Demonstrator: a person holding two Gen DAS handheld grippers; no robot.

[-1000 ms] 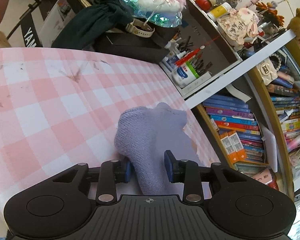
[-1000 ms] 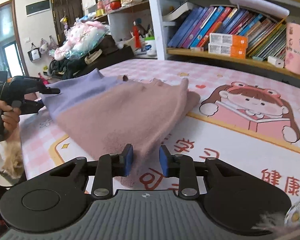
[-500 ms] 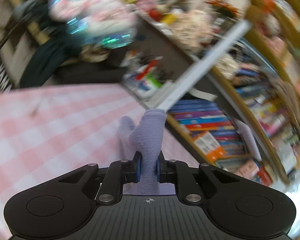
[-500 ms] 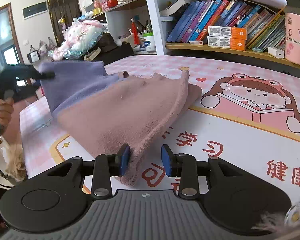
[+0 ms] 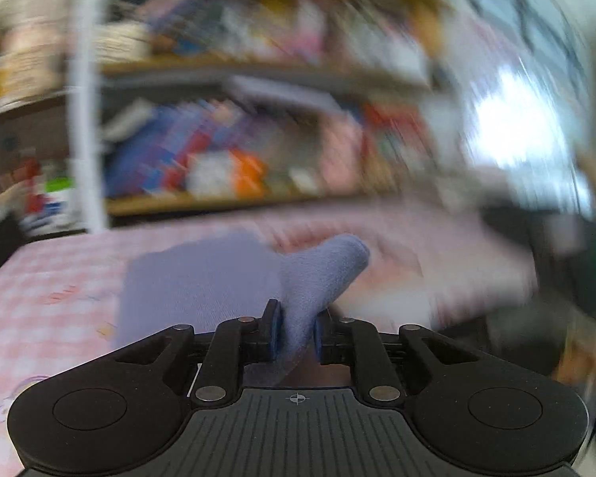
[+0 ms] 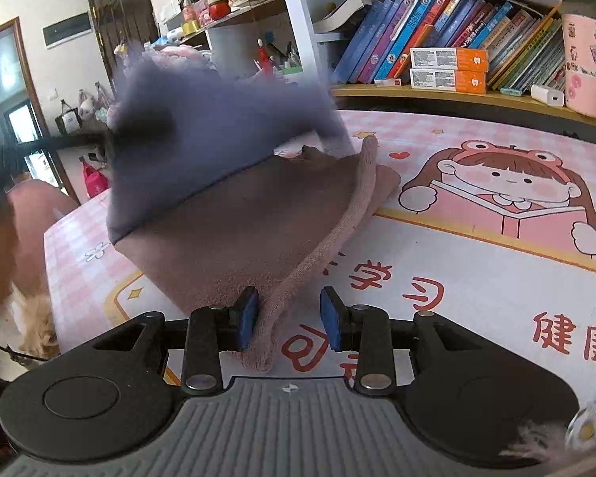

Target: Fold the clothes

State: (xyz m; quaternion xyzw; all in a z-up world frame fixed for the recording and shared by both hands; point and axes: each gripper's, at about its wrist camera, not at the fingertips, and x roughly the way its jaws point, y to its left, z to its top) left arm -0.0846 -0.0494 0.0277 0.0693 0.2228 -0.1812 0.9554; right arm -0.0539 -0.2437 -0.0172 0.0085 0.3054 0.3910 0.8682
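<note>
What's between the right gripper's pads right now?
Right wrist view: the garment's pink edge lies in the right gripper's open gap, beside one pad; bare tablecloth fills the rest.

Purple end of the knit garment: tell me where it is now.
The purple end of the knit garment is lifted above the pink table, pinched in the left gripper, left of the bookshelf.

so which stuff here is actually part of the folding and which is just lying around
In the job:
- purple-and-pink garment
- left gripper, clamping its purple end
- right gripper, open at the pink edge

Lying about:
- books
- orange boxes
- pink cup
</note>
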